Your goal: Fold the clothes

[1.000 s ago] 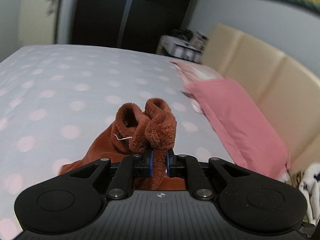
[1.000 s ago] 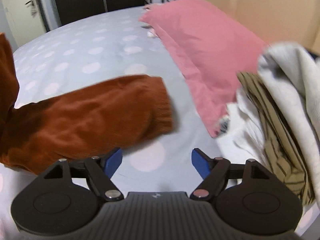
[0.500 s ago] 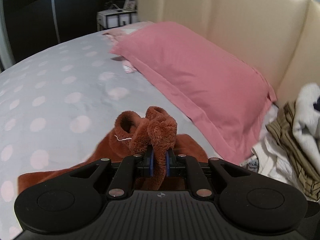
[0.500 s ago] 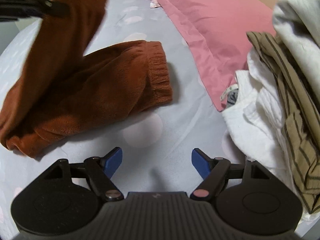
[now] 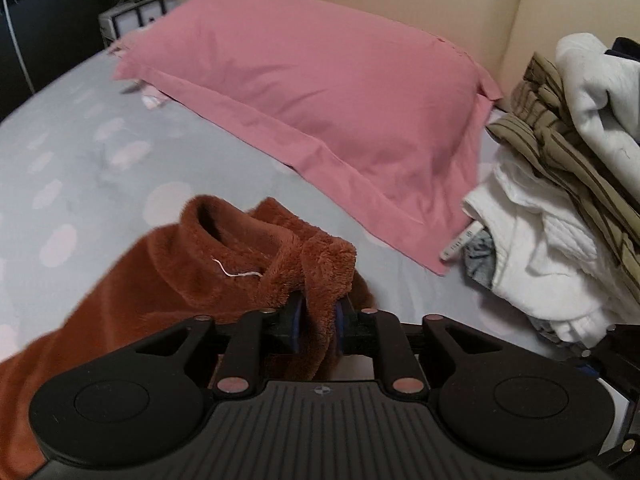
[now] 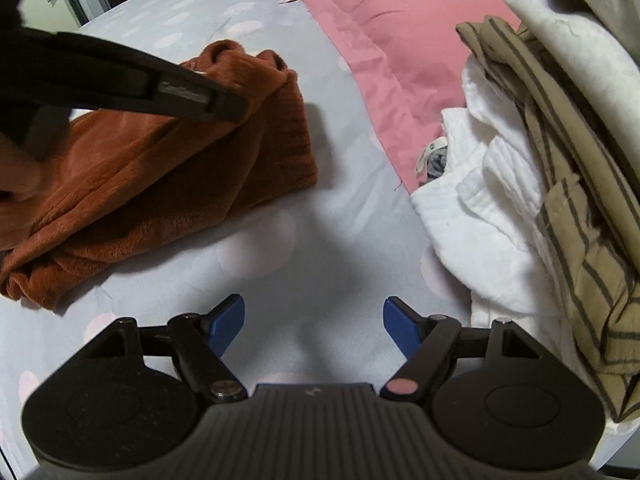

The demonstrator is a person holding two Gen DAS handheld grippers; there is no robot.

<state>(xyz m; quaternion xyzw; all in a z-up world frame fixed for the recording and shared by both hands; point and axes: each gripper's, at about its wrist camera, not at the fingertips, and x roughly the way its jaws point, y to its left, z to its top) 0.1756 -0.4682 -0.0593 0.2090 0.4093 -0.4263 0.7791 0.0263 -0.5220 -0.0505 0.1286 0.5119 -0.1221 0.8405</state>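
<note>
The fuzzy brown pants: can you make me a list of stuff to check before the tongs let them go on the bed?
1. Cuff end between the left tongs: ok. The jaws have just been opening, yet the fuzzy brown pants still sit between the pads.
2. Top layer lined up over the bottom layer: cannot tell; the tongs hide that edge.
3. Right tongs out of the way: ok, open, nothing between them, over bare bed sheet.
4. Pants clear of the pink pillow: ok, a strip of sheet shows between.
5. Pants clear of the clothes pile: ok, apart.
</note>
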